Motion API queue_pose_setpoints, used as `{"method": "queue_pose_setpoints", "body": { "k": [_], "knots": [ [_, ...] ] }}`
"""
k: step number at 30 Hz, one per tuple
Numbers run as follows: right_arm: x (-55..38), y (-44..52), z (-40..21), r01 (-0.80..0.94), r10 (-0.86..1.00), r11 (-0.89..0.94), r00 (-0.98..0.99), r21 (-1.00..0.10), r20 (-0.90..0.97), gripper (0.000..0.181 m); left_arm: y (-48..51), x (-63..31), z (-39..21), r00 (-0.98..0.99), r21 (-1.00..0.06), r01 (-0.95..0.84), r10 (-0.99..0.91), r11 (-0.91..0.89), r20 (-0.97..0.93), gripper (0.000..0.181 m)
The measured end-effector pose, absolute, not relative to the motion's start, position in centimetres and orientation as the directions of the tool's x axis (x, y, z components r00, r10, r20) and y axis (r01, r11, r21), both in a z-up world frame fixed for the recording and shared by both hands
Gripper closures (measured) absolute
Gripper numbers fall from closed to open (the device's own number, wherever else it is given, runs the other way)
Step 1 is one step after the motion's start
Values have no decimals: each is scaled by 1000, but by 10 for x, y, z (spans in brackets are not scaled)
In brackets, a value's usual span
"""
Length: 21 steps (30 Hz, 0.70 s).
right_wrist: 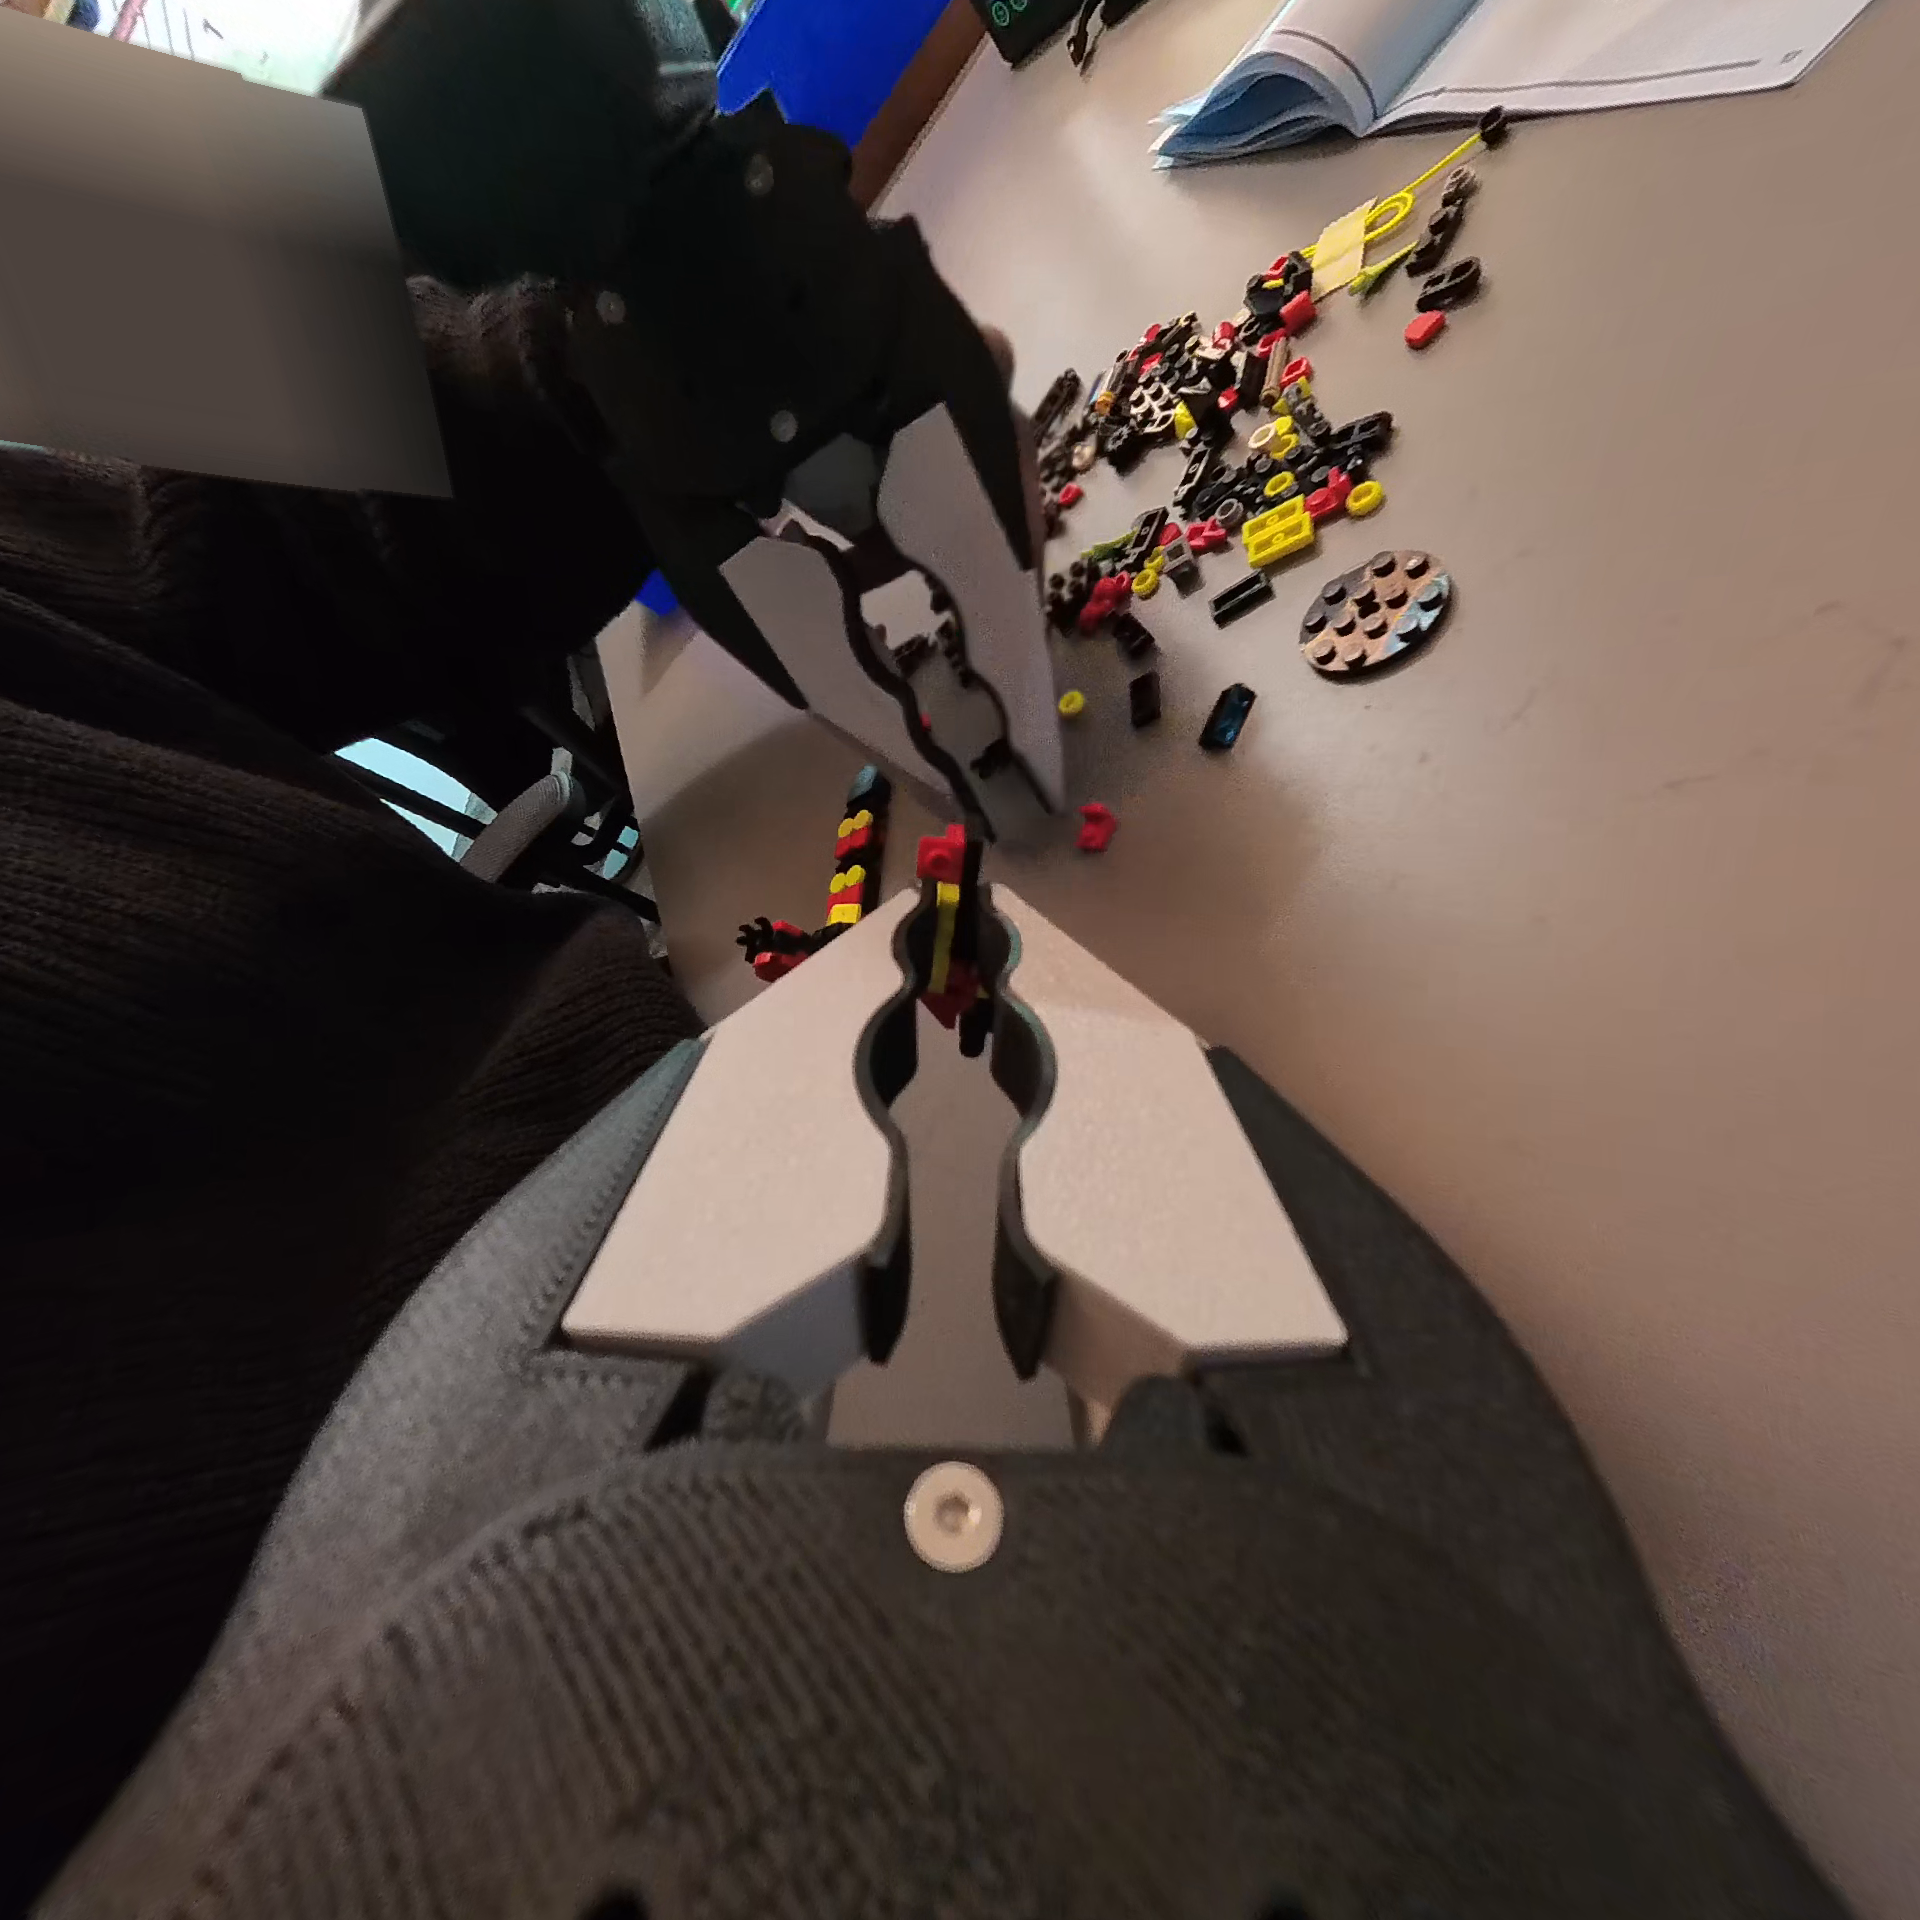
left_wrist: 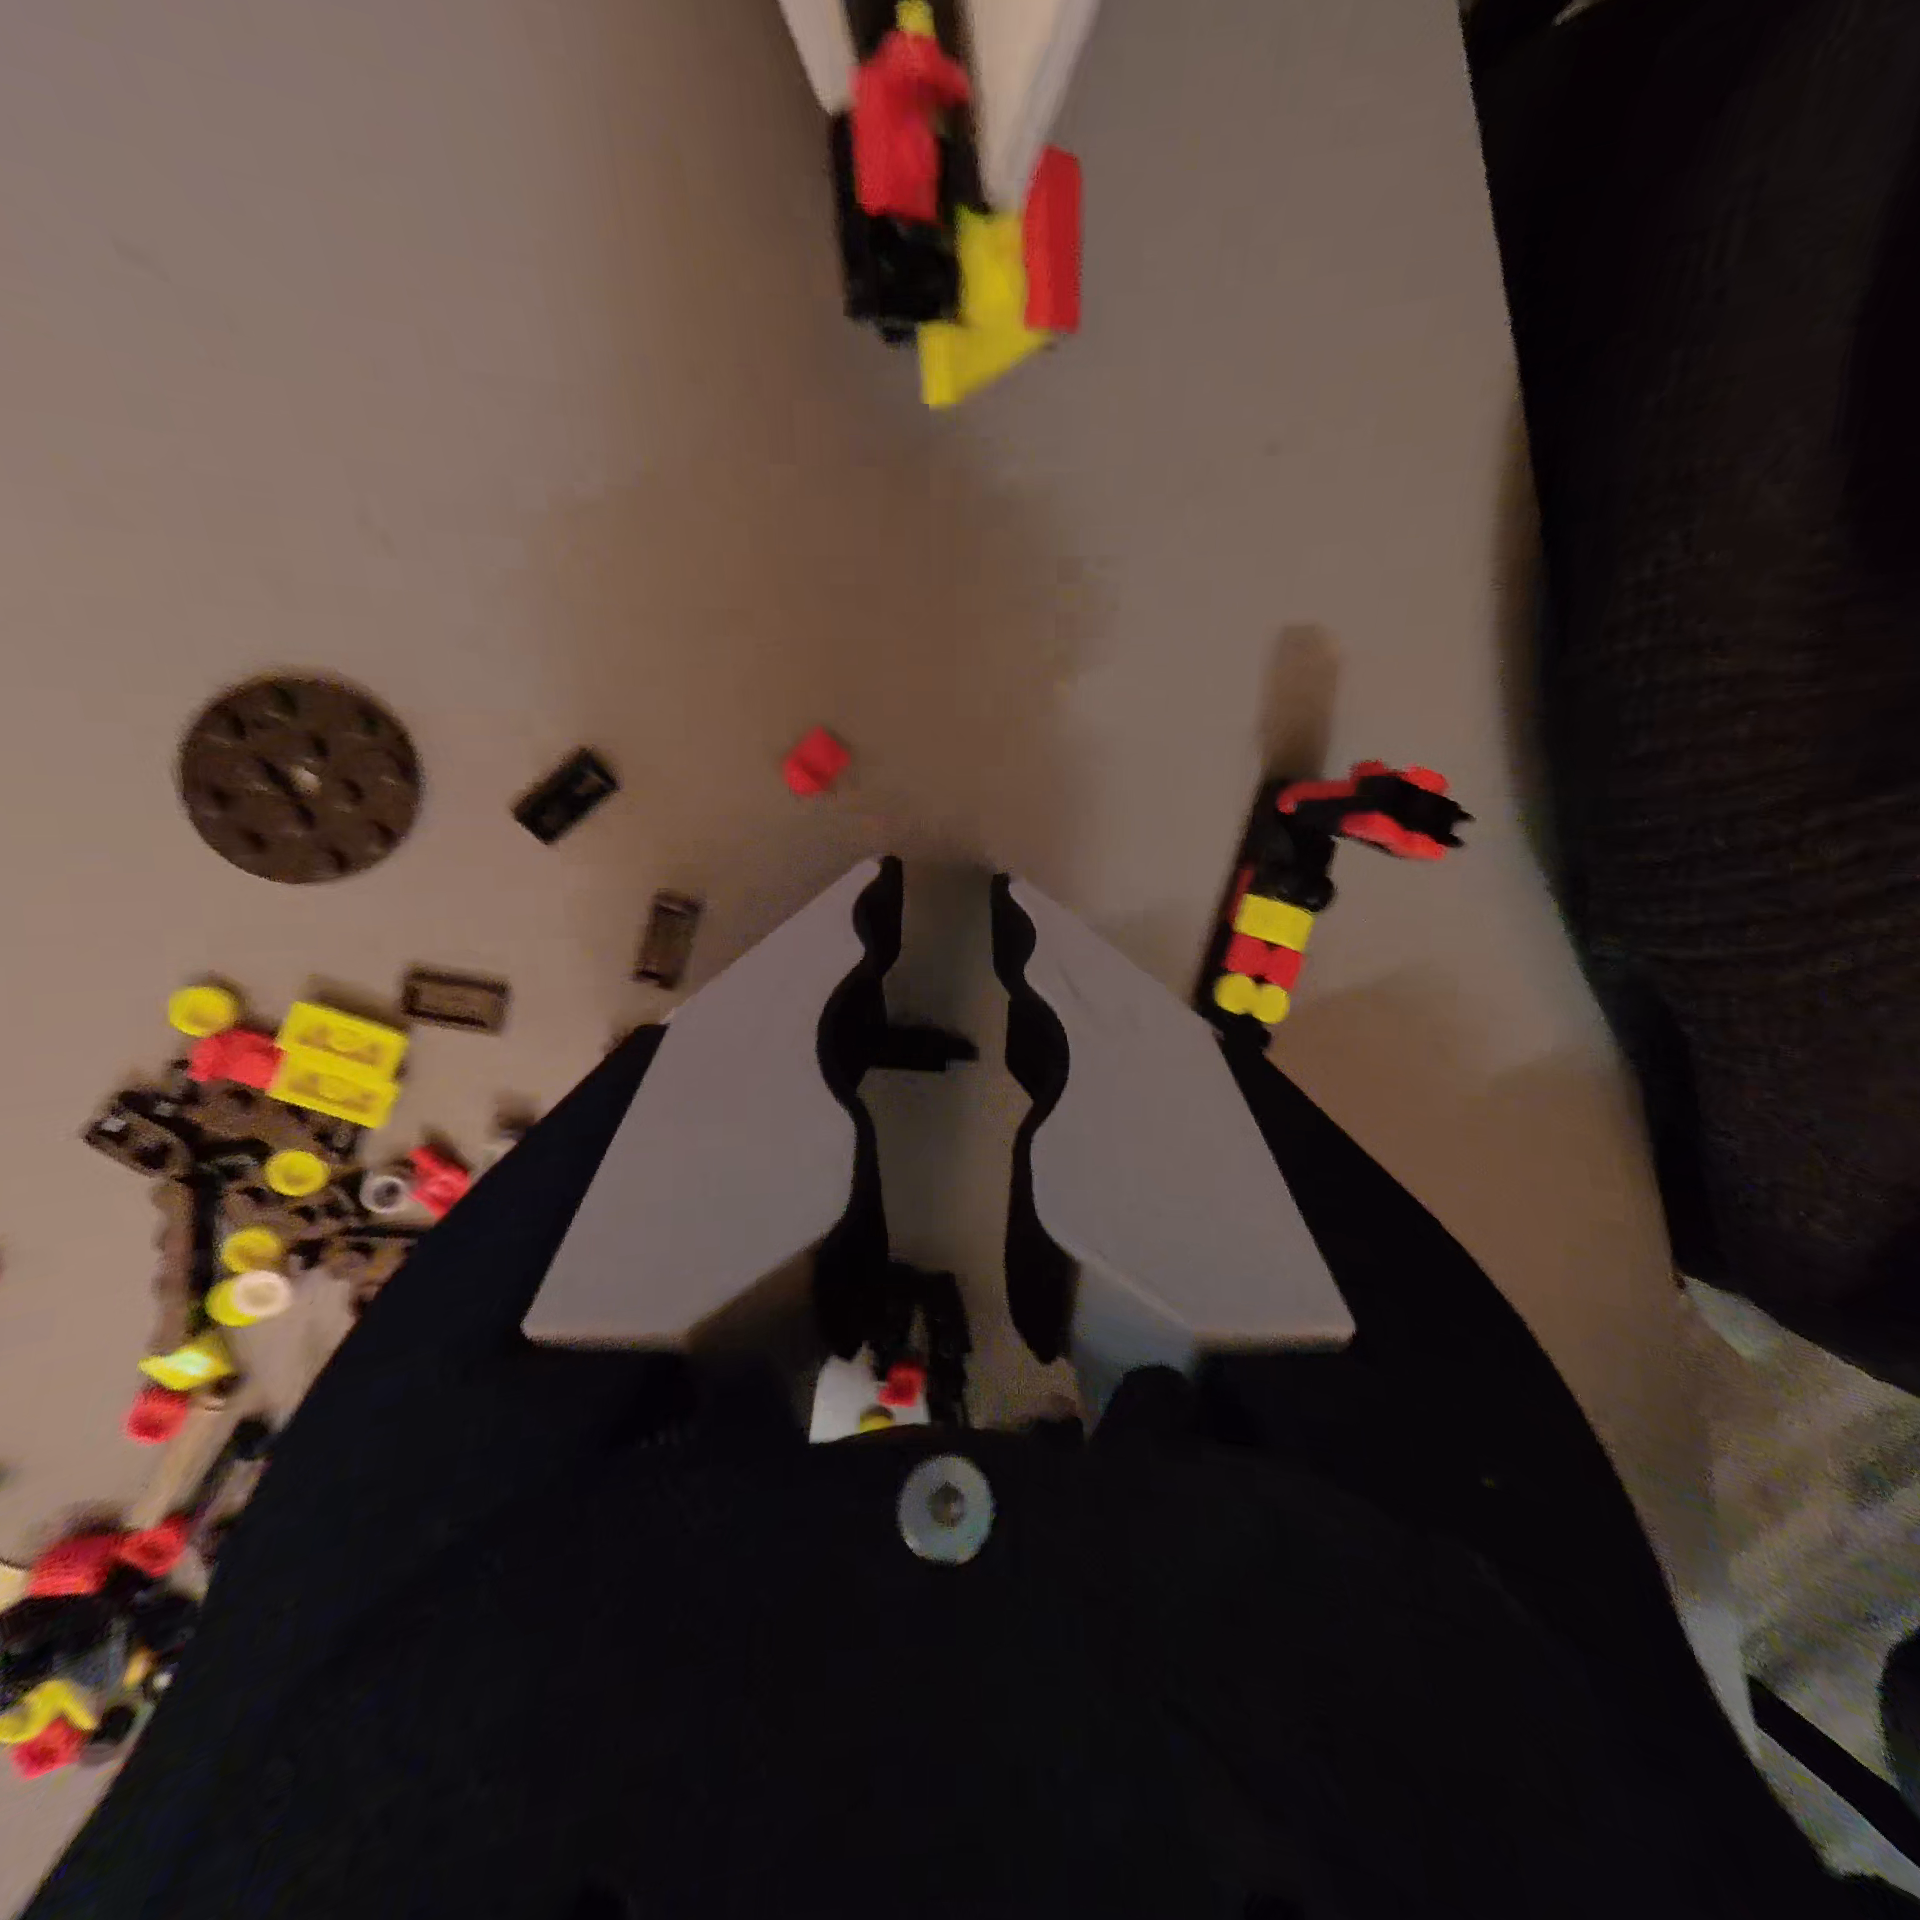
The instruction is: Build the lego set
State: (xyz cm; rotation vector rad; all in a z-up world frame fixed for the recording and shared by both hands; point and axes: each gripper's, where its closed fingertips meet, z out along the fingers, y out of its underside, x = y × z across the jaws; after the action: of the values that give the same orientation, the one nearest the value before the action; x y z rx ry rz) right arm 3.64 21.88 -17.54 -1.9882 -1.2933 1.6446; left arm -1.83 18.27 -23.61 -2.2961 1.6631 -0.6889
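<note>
Gripping a lego assembly (right_wrist: 951, 940), right tool (right_wrist: 948, 914) nearly closed.

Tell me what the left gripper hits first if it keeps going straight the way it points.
Most likely the bare table. The left gripper tilts down at it, and the small red brick lies just left of that line. The held sub-assembly in the right gripper is farther ahead; depth is unclear.

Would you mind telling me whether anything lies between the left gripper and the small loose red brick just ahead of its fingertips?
Nothing visible does. In the left wrist view, the left gripper hangs with its jaws apart, and only bare beige tabletop separates it from the small loose red brick. The black rectangular tile lies off to the side.
</note>
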Motion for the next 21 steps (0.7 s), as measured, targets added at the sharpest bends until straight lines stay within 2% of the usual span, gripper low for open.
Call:
{"method": "queue_pose_setpoints", "body": {
  "k": [3, 8, 13, 21],
  "knots": [
    [36, 219, -176, 464, 747, -578, -32, -671, -665, 176, 181, -17, -233, 288, -474, -798, -927, -372, 242, 167],
    [35, 218, -178, 469, 750, -574, -27, -671, -661, 176, 223, -13, -233, 564, -522, -599, -783, -607, 264, 167],
    [36, 220, -179, 468, 752, -577, -15, -670, -659, 176, 216, 0, -229, 593, -465, -511, -688, -723, 418, 162],
    [36, 221, -184, 483, 757, -571, -3, -664, -653, 176, 216, 4, -236, 637, -445, -505, -667, -740, 387, 173]
  ]
}}
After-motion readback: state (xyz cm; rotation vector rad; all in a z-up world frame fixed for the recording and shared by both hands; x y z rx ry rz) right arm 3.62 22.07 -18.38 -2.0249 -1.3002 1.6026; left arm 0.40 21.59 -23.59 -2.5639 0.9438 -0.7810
